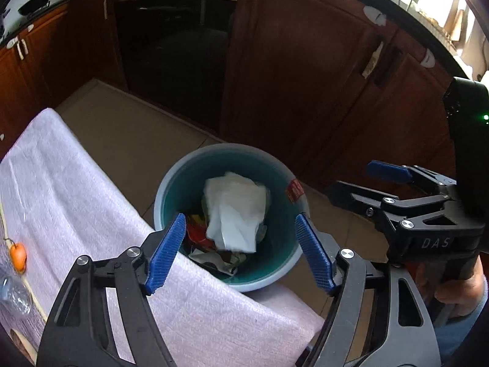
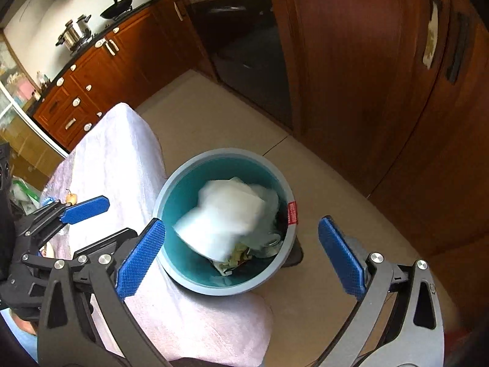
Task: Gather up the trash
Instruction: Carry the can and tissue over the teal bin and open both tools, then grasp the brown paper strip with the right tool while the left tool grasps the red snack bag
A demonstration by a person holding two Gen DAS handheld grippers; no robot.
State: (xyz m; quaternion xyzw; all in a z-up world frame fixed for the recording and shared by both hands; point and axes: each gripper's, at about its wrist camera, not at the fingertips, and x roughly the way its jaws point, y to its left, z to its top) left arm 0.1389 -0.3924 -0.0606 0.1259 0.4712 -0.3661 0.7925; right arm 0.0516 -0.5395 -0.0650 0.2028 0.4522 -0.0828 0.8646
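A grey bin with a teal inside [image 1: 171,183] [image 2: 287,263] stands on the floor beside the table. White crumpled paper [image 1: 235,208] [image 2: 226,217] is in the bin, blurred in the right wrist view, above colourful wrappers [image 1: 198,232]. My left gripper [image 1: 240,250] is open and empty above the bin's near rim; it also shows in the right wrist view [image 2: 91,211]. My right gripper [image 2: 244,257] is open and empty over the bin; it also shows in the left wrist view [image 1: 360,180].
A table with a pale pink cloth [image 1: 76,189] [image 2: 122,159] lies left of the bin. A small orange object [image 1: 17,255] and a clear plastic bottle [image 1: 12,293] lie on it. Wooden cabinets [image 1: 305,76] and a dark oven [image 1: 174,46] stand behind.
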